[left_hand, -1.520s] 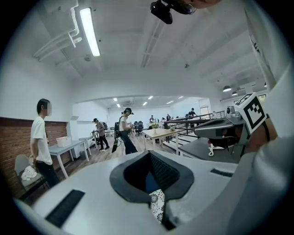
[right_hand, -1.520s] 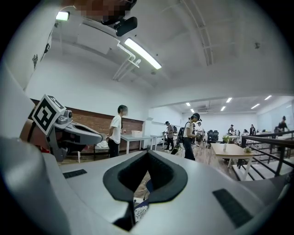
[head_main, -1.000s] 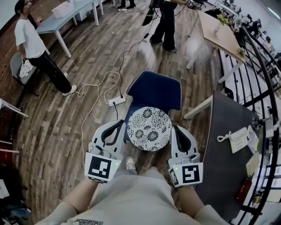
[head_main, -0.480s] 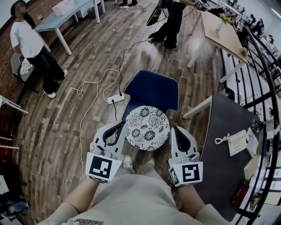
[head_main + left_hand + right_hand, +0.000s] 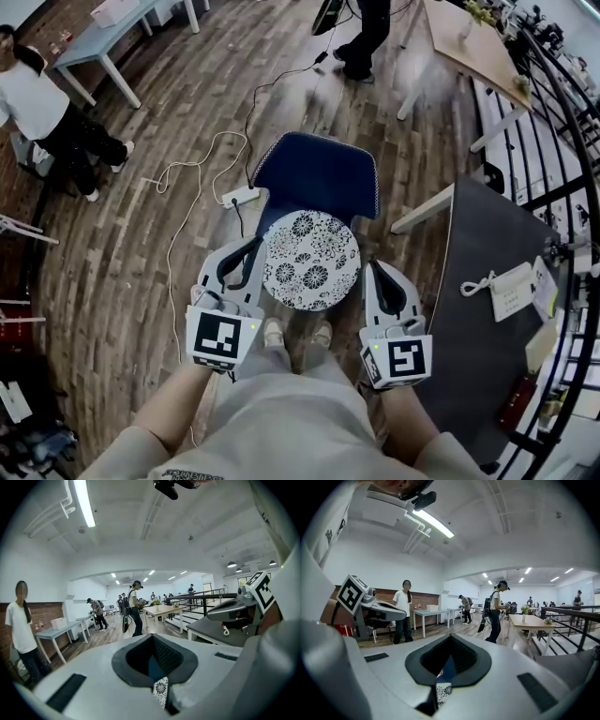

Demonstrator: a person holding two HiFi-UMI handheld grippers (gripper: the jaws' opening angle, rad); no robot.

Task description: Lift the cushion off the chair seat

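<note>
Wood-plank floor (image 5: 112, 234) in the head view, with a white power strip (image 5: 241, 196) and its cable on it, and a dark table (image 5: 469, 319) out beyond the right tool. Straight ahead of both tools, a blue chair (image 5: 319, 178), with the cushion (image 5: 311, 261) lying flat on the seat. Round, white with dense black flower medallions, apparently thin and soft, covering most of the seat. Tip of the left gripper (image 5: 250, 246) just beside the cushion's left rim, tip of the right gripper (image 5: 372, 268) just beside its right rim, cushion between the two. Touching or a hair apart: impossible to tell from above.

Left gripper view next: jaws together, nothing clamped. Only a sliver of flower print (image 5: 161, 689) and some blue of the chair showing through the slit past the pads. Off to the right, the right gripper at a like height.

Right gripper view: much the same, mirrored. Jaws closed on nothing, a strip of print (image 5: 442, 692) and blue visible beyond them, the left gripper off to the left.

Judged step: approach, lift not yet begun, cushion resting fully on the seat. Next move probably one of two. Either part the jaws and pinch the rim on each side, or squeeze inward with closed tips and raise both together. Either way, best to keep both tools level with each other, a soft pad being likely to sag or slip out otherwise.
</note>
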